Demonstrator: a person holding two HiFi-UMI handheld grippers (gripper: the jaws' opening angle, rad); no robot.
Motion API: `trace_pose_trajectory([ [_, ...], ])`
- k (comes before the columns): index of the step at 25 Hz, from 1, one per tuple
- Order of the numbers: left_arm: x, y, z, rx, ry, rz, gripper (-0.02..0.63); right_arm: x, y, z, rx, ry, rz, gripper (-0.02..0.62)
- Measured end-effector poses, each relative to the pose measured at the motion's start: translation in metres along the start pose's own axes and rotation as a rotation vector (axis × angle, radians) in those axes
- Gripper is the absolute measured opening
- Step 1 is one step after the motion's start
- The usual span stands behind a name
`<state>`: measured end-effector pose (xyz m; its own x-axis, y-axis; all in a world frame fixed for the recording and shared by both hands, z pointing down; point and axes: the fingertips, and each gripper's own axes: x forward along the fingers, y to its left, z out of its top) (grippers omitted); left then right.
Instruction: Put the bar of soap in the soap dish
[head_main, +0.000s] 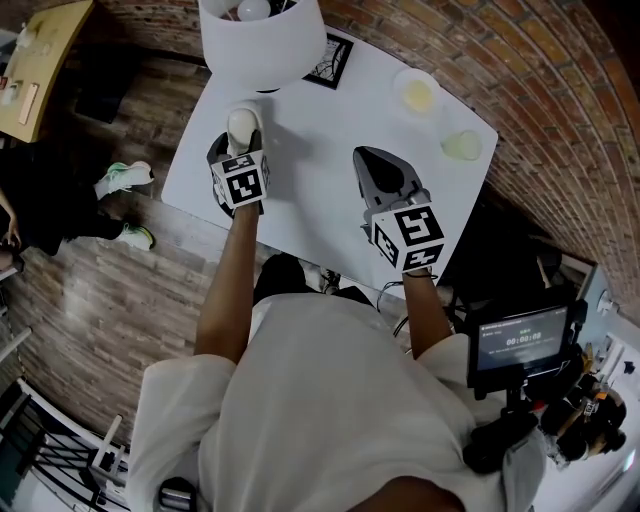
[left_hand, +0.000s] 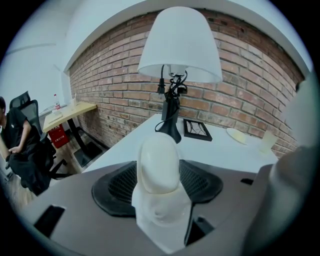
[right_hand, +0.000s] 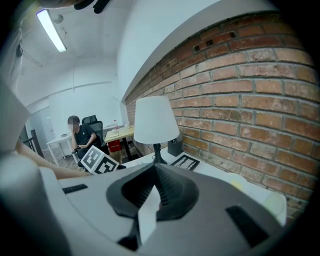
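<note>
Presently left claw (left_hand: 159, 192) pinching bar of soap (left_hand: 158, 155); right claw (right_hand: 154, 180) pressed together, empty.

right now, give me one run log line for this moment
left gripper: shut on bar of soap | right gripper: shut, empty | soap dish: on table, soap not in it

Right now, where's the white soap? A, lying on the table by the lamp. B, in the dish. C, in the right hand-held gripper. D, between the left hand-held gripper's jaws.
D: the left gripper view shows the soap clamped upright between the jaws of the left hand-held gripper, held above the table. The right hand-held gripper is shut with nothing in it.
</note>
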<state>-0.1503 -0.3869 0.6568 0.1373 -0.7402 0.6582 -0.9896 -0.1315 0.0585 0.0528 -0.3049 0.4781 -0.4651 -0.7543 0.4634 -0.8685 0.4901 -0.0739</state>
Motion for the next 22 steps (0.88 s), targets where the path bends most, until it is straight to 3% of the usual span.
trace_pose_trajectory([
  [7,-0.018,0.010,0.020,-0.030,-0.080,0.008,0.261,0.000,0.001,0.003,0.010,-0.010,0.003,0.005],
  [17,-0.032,0.007,0.021,-0.021,-0.103,-0.008,0.258,-0.007,0.002,0.003,0.010,-0.026,0.015,0.005],
  [22,-0.041,0.007,0.028,0.028,-0.120,0.003,0.205,-0.009,-0.002,0.005,0.006,-0.040,0.016,0.005],
])
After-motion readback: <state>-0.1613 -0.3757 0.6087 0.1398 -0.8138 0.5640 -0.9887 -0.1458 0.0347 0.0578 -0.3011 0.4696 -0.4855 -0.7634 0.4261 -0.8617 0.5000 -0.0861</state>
